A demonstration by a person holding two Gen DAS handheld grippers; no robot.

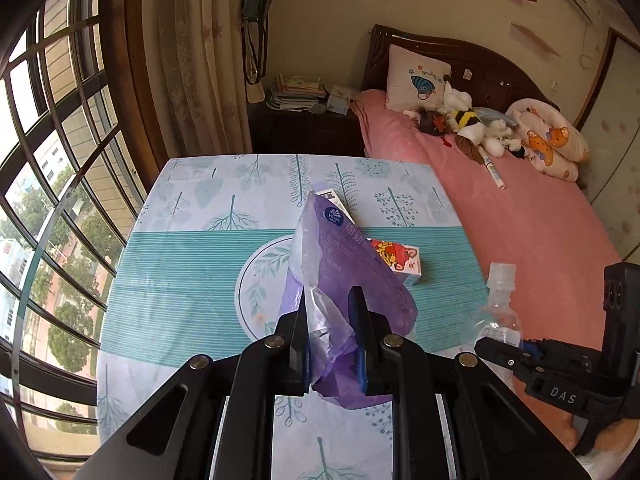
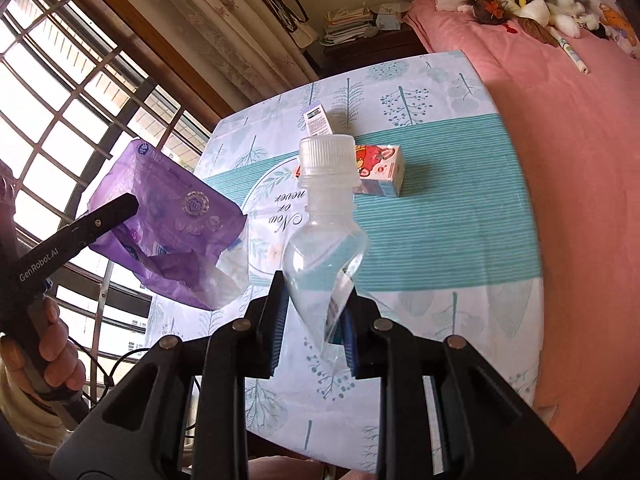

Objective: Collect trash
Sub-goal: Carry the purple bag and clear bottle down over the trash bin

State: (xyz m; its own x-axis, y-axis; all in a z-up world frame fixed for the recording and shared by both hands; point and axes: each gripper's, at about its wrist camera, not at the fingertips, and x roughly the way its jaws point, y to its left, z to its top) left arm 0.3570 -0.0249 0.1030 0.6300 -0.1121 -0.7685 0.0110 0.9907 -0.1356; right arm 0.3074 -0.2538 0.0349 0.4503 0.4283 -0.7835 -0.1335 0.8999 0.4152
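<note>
Wrapper (image 1: 352,276) purple, crumpled, pinched in your left gripper (image 1: 332,304), clear squashed bottle (image 2: 324,248) clamped in your right gripper (image 2: 314,304), carton (image 2: 380,170) on table (image 2: 460,220) beyond.

Table (image 2: 460,216) with carton (image 2: 380,168), box (image 2: 318,120)

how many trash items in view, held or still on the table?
4. Purple wrapper clamped in the left gripper; clear bottle clamped in the right gripper; carton and a small barcoded box on the table. More may be hidden behind the wrapper.
</note>
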